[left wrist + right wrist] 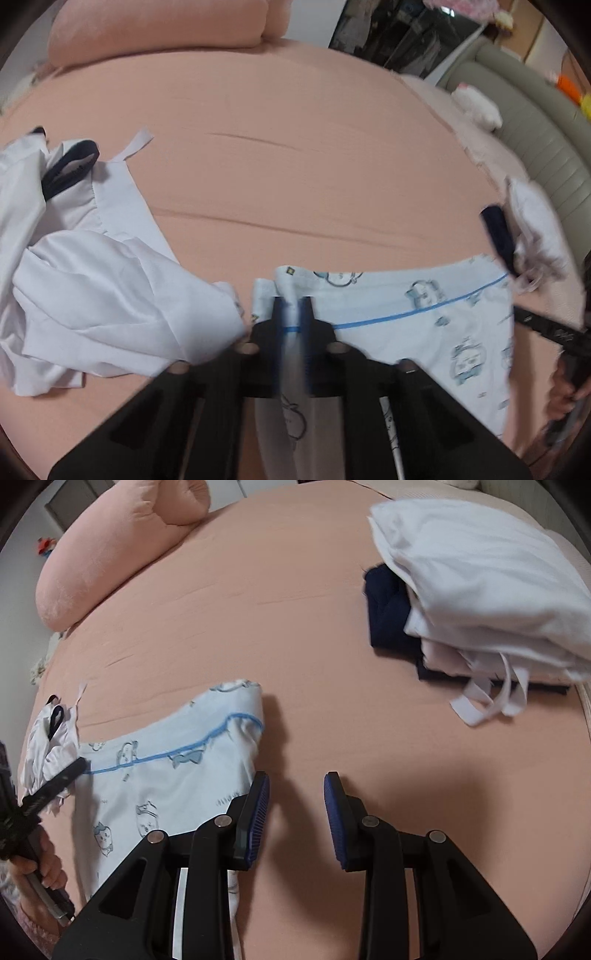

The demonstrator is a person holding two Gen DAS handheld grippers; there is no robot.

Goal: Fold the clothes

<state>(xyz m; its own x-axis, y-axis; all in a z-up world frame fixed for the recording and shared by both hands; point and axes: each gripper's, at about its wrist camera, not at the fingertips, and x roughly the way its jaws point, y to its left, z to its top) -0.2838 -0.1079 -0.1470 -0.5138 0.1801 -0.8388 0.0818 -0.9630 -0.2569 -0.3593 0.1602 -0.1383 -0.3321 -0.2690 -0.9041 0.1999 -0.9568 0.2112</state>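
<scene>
Bed (pixel 295 166): peach sheet, lightly creased, carrying all the clothes.
Pillow (pixel 110 550): one, peach, rolled, at far edge of bed.
Printed garment (pixel 424 325): one, pale blue with cartoon figures and a single blue stripe; spread flat on bed, long axis running left to right between the two grippers, stripe following that axis.
Left gripper (pixel 291 314): fingers narrow, pinched on a bunched corner of the printed garment; cloth trailing back between them.
Right gripper (pixel 296 794): fingers wide apart, blue pads facing each other, nothing between them; hovering over bare sheet just beside the garment's right edge.
Unfolded pile (pixel 92 277): white crumpled clothes with navy trim, on bed left of printed garment; count unclear.
Folded stack (pixel 480 590): white pieces over one navy piece, well apart on the right, white straps hanging loose.
</scene>
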